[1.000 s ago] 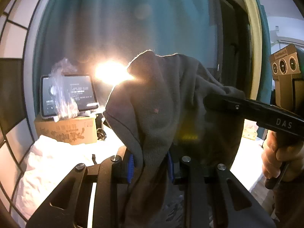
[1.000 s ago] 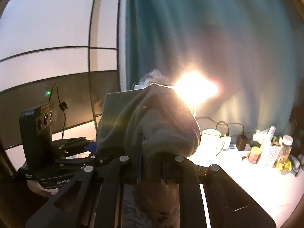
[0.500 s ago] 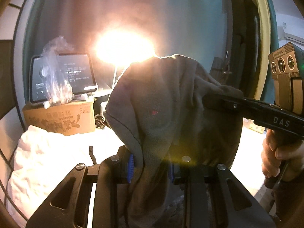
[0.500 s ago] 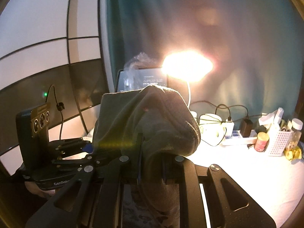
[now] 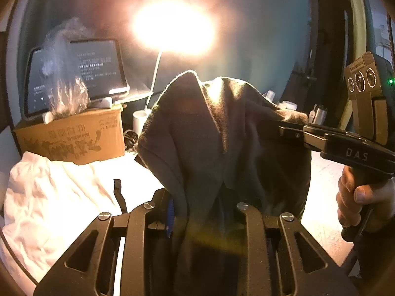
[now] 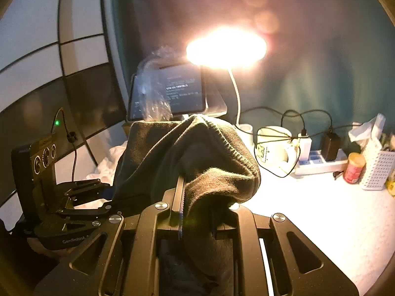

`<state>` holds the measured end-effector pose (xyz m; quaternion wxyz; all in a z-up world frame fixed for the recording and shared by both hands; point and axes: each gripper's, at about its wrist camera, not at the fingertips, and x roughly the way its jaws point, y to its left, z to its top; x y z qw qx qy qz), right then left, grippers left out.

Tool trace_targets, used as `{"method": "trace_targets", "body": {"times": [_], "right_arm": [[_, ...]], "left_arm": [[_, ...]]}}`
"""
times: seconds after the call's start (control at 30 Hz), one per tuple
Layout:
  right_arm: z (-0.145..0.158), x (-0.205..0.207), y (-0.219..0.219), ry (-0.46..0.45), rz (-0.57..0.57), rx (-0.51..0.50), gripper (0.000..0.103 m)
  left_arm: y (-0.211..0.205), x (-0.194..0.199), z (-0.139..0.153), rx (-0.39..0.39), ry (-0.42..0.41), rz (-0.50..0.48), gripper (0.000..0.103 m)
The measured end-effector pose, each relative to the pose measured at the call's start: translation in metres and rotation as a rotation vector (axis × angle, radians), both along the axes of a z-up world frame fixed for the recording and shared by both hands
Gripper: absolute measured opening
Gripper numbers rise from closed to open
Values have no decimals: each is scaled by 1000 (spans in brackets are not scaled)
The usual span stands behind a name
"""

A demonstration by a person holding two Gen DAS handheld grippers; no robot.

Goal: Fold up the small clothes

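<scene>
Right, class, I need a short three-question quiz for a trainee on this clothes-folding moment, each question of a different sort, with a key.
1. True or false: the dark grey garment lies flat on the white table.
2. Which gripper grips the garment? A) only the left gripper B) only the right gripper C) both
3. Fill in: the tablet stands on a cardboard ____.

Key:
1. False; it is held up off the table.
2. C
3. box
</scene>
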<state>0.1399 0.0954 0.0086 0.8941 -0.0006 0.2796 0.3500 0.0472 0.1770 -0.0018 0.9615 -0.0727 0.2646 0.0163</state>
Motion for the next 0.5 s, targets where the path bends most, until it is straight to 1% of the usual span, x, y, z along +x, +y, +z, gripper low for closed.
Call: {"method": "trace_targets", "body": {"times": [0.13, 0.5], "right_arm": [[-13, 19, 1, 32, -3, 3, 17], [-63, 71, 8, 140, -5, 2, 17]], "left_arm": [[7, 13, -9, -9, 32, 9, 26], [30, 46, -40, -40, 140, 38, 26]]}}
